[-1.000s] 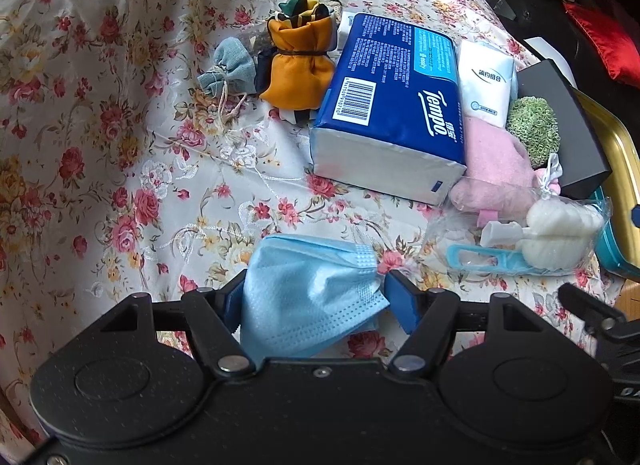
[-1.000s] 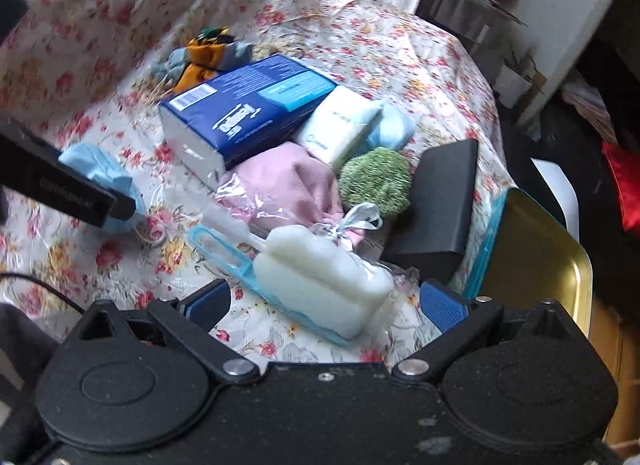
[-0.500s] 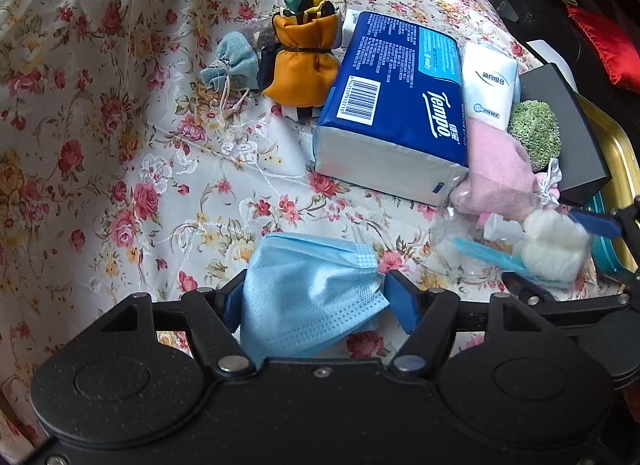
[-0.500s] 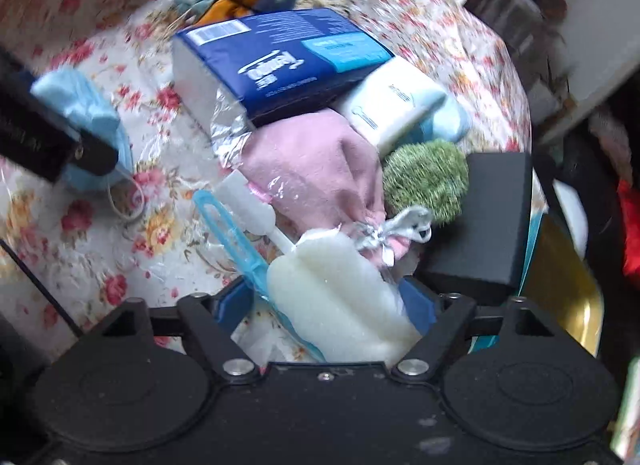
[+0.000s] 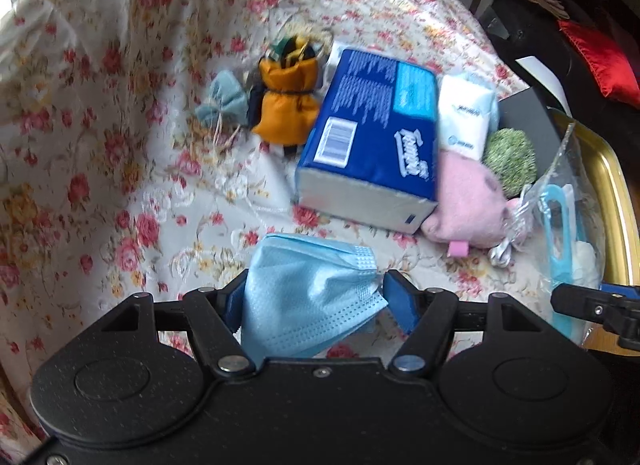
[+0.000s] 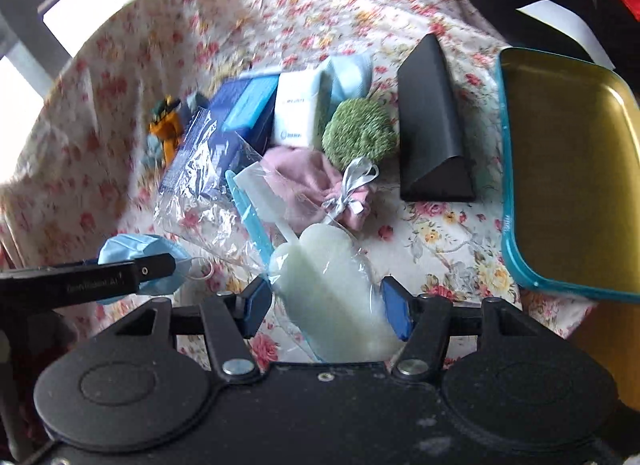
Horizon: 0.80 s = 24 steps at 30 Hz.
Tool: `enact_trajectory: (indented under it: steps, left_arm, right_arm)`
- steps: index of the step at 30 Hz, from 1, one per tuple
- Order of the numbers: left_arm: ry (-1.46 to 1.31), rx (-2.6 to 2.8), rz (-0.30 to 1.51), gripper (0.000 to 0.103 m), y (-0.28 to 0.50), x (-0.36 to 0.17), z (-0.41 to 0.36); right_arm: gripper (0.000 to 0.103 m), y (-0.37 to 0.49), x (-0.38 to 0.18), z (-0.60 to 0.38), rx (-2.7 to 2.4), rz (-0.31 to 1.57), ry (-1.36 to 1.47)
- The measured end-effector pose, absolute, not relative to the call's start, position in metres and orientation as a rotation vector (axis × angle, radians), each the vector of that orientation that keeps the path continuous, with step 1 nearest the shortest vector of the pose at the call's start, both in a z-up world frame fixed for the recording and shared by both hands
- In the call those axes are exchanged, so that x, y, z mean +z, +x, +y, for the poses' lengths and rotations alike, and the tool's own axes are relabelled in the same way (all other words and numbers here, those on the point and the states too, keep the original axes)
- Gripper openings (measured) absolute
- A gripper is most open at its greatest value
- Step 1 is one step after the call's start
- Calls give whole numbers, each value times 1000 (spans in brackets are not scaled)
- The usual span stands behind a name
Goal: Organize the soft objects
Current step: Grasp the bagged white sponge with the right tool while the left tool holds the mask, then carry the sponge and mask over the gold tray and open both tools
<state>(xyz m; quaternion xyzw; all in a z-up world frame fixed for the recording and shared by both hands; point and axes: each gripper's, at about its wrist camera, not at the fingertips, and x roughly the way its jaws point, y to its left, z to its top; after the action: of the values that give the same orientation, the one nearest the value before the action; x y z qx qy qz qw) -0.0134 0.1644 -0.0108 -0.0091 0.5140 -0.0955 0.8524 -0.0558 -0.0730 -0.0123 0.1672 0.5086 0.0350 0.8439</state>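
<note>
The left claw (image 5: 314, 297) pinches a pleated blue face mask (image 5: 308, 297); the right claw (image 6: 326, 307) pinches a clear-wrapped white sponge brush (image 6: 324, 277), whose slick loose plastic could slip free.

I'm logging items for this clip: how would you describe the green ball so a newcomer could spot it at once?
Start at the big blue tissue pack on the flowered cloth. To its right lies a pink pouch, and beside it, against the black box, sits the green ball. It is the only round, fuzzy green thing there.
</note>
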Motion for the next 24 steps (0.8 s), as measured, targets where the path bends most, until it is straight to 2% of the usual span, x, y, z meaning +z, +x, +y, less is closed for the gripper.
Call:
enact_trajectory:
  steps: [10, 17, 24]
  left_arm:
    - [59, -316, 1028, 65, -13, 30, 117]
    - [78, -427, 956, 64, 2, 53, 62]
    - [119, -526, 904, 65, 18, 63, -8]
  right_arm:
    - [60, -75, 10, -137, -266, 903, 461]
    - [60, -70, 1, -199, -559, 817, 624]
    - [60, -56, -20, -231, -717, 731, 657]
